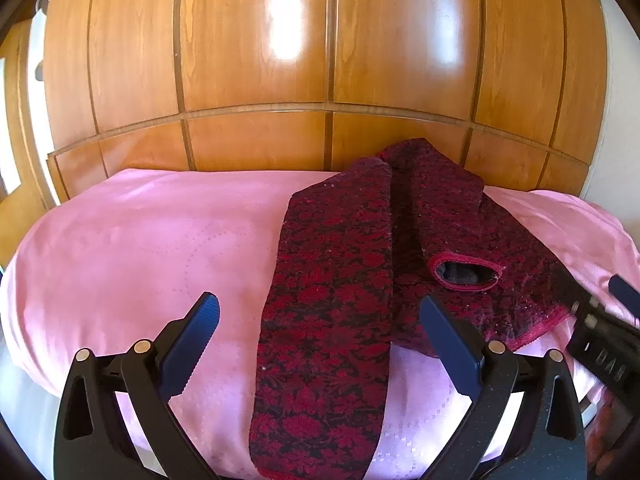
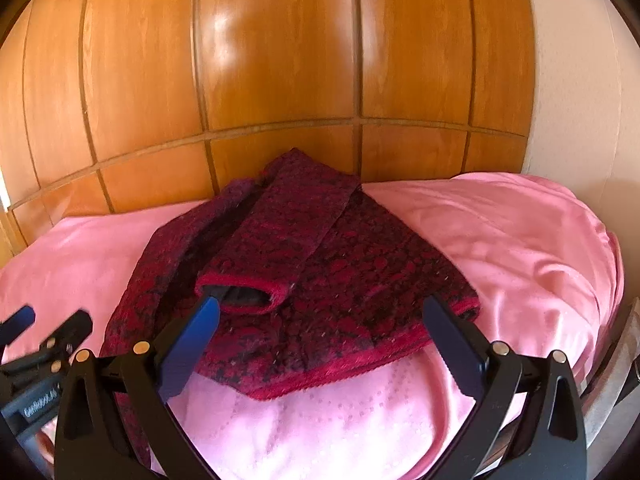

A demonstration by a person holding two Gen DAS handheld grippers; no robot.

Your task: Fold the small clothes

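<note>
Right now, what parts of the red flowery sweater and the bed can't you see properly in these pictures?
- Inside of the dark red and black floral knit sweater's sleeve cuff: too dark in both views.
- The sweater's long strip end: cut off by the left wrist view's bottom edge.
- Right claw in the left wrist view: blurred and cut by the frame edge.
- The sweater's underside: hidden against the pink satin bedcover.

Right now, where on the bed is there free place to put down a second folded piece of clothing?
The widest bare patch is the pink bedcover left of the dark red garment, up to the wooden panelling. A smaller free patch lies right of the garment, toward the white wall. The middle is crowded: garment, folded sleeve, both open grippers.
</note>
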